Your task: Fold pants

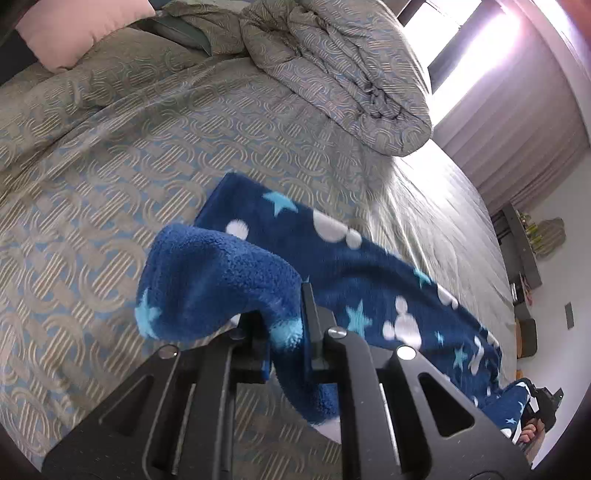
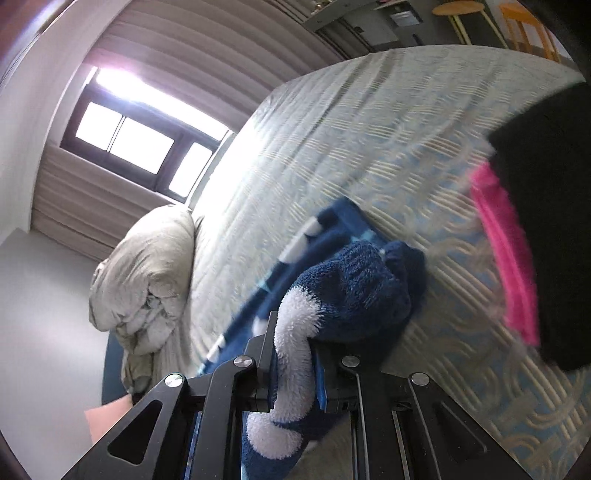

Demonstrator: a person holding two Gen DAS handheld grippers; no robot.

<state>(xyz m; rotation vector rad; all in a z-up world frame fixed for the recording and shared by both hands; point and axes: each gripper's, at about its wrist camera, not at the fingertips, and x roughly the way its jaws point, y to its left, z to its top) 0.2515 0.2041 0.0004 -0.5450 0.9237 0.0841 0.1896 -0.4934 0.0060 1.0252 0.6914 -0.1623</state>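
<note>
The pants (image 1: 332, 258) are dark blue fleece with light blue stars and white mouse-head shapes. They lie stretched across the patterned bedspread (image 1: 110, 166). My left gripper (image 1: 286, 325) is shut on one end of the pants, which bunches over its fingers. My right gripper (image 2: 295, 354) is shut on the other end of the pants (image 2: 362, 288), a blue and white fold lifted above the bed. The right gripper also shows small at the lower right of the left wrist view (image 1: 543, 404).
A rolled duvet (image 1: 351, 74) lies at the far side of the bed, with a pink pillow (image 1: 74, 26) beside it. A black and pink garment (image 2: 535, 221) lies on the bed to the right. A window (image 2: 129, 140) and curtains stand beyond.
</note>
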